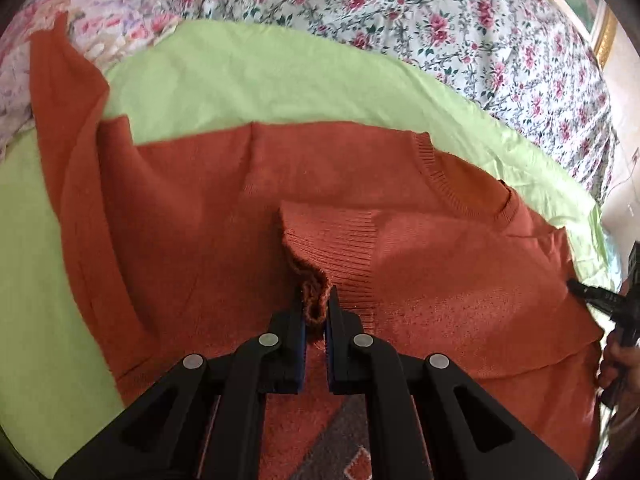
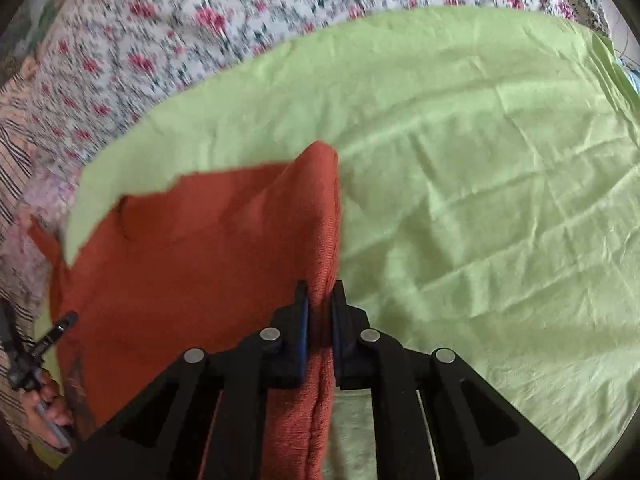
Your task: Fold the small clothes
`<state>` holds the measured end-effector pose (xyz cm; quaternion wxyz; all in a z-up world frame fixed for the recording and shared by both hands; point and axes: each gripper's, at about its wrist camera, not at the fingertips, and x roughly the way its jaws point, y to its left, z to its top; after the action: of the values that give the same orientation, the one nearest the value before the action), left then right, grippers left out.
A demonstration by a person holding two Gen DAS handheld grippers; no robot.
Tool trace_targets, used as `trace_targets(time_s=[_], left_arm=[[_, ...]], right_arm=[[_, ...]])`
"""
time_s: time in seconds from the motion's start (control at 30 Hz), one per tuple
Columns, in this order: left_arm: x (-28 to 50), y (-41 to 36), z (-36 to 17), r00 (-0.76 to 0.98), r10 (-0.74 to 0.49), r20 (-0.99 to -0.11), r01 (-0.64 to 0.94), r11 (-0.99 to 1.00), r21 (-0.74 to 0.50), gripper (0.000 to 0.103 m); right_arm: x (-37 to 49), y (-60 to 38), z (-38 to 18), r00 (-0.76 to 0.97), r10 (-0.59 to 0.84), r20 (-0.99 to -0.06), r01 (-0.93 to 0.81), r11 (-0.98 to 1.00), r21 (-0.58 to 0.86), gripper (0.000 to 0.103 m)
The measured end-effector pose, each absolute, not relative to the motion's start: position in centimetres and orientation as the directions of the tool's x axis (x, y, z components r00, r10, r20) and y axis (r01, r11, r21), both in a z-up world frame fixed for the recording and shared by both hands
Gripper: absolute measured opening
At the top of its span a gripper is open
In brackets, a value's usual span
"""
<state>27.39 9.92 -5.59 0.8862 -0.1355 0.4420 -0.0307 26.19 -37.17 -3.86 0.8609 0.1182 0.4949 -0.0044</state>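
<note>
A rust-orange knitted sweater point(image 1: 224, 208) lies spread on a light green sheet point(image 1: 256, 80). Its ribbed neckline point(image 1: 440, 168) is at the right. One sleeve is folded across the body, and its ribbed cuff point(image 1: 332, 248) points at me. My left gripper point(image 1: 315, 312) is shut on the cuff's edge. In the right wrist view, my right gripper point(image 2: 320, 304) is shut on the sweater's point(image 2: 192, 248) right side edge, which runs between the jaws. The right gripper also shows at the right edge of the left wrist view point(image 1: 600, 300); the left gripper shows at the left of the right wrist view point(image 2: 44, 340).
A floral bedspread point(image 1: 440, 12) lies beyond the green sheet point(image 2: 480, 200). The other sleeve point(image 1: 60, 92) stretches to the far left, over the sheet's edge. A striped fabric point(image 2: 12, 160) is at the left. A grey patterned patch point(image 1: 344, 440) shows on the sweater near me.
</note>
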Motion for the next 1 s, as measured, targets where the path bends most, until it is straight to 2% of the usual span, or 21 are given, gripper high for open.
trace_targets(time_s=[0.07, 0.17, 0.23, 0.3, 0.37, 0.4, 0.47, 0.57, 0.6, 0.63, 0.7, 0.77, 0.83, 0.93, 1.0], left_arm=[[27.2, 10.1, -5.3, 0.613, -0.186, -0.768, -0.058, 0.959, -0.278, 0.006], [27.1, 10.0, -5.3, 0.613, -0.182, -0.769, -0.045, 0.964, -0.264, 0.006], [27.1, 9.9, -5.5, 0.608, -0.18, -0.773, -0.051, 0.963, -0.265, 0.006], [27.1, 10.0, -5.6, 0.607, -0.184, -0.773, -0.056, 0.961, -0.272, 0.006], [26.7, 10.2, -5.5, 0.606, -0.186, -0.774, -0.054, 0.961, -0.273, 0.008], [26.4, 10.4, -5.4, 0.604, -0.181, -0.776, -0.054, 0.962, -0.266, 0.009], [25.4, 11.0, -4.8, 0.606, -0.178, -0.775, -0.048, 0.965, -0.259, 0.01], [23.7, 12.4, -3.3, 0.631, -0.148, -0.761, -0.061, 0.969, -0.239, 0.011], [23.4, 13.2, -2.7, 0.641, -0.139, -0.755, -0.073, 0.968, -0.24, 0.013], [23.4, 14.5, -2.0, 0.655, -0.123, -0.746, -0.098, 0.965, -0.245, 0.017], [24.0, 17.0, -1.0, 0.667, -0.093, -0.739, -0.147, 0.956, -0.254, 0.03], [25.4, 19.3, -0.1, 0.673, -0.044, -0.738, -0.207, 0.947, -0.244, 0.059], [27.7, 22.3, 0.8, 0.676, 0.023, -0.736, -0.283, 0.931, -0.231, 0.073], [31.9, 26.7, 1.4, 0.657, 0.08, -0.749, -0.387, 0.889, -0.245, 0.084], [34.7, 29.7, 1.5, 0.646, 0.105, -0.756, -0.447, 0.855, -0.263, 0.084]], right_arm=[[25.7, -37.3, -3.5, 0.525, 0.095, -0.846, 0.132, 0.973, 0.191, 0.011], [24.0, -36.3, -1.1, 0.565, -0.023, -0.825, 0.188, 0.977, 0.101, 0.02], [22.1, -34.9, 0.5, 0.622, 0.054, -0.781, 0.119, 0.98, 0.162, 0.02], [21.2, -33.1, -0.3, 0.588, 0.126, -0.799, 0.04, 0.982, 0.185, 0.024], [21.0, -33.0, -2.5, 0.521, 0.066, -0.851, 0.064, 0.991, 0.116, 0.025], [20.8, -33.6, -3.3, 0.512, 0.051, -0.857, 0.081, 0.991, 0.107, 0.022], [20.0, -34.5, -2.3, 0.531, 0.082, -0.843, 0.12, 0.978, 0.171, 0.022], [18.3, -33.8, 0.3, 0.579, 0.152, -0.801, 0.089, 0.965, 0.247, 0.037], [17.6, -33.2, 0.8, 0.593, 0.17, -0.787, 0.066, 0.964, 0.259, 0.046], [17.0, -32.6, 1.5, 0.605, 0.191, -0.773, 0.041, 0.962, 0.269, 0.053], [15.9, -30.9, 1.9, 0.604, 0.238, -0.761, -0.005, 0.955, 0.295, 0.055], [14.9, -29.7, 1.8, 0.582, 0.288, -0.761, -0.043, 0.945, 0.325, 0.055], [14.4, -28.4, 1.3, 0.559, 0.32, -0.765, -0.069, 0.937, 0.341, 0.055], [14.3, -26.9, 0.2, 0.521, 0.358, -0.775, -0.101, 0.927, 0.36, 0.055], [15.2, -26.0, -0.6, 0.496, 0.373, -0.784, -0.12, 0.924, 0.364, 0.055]])
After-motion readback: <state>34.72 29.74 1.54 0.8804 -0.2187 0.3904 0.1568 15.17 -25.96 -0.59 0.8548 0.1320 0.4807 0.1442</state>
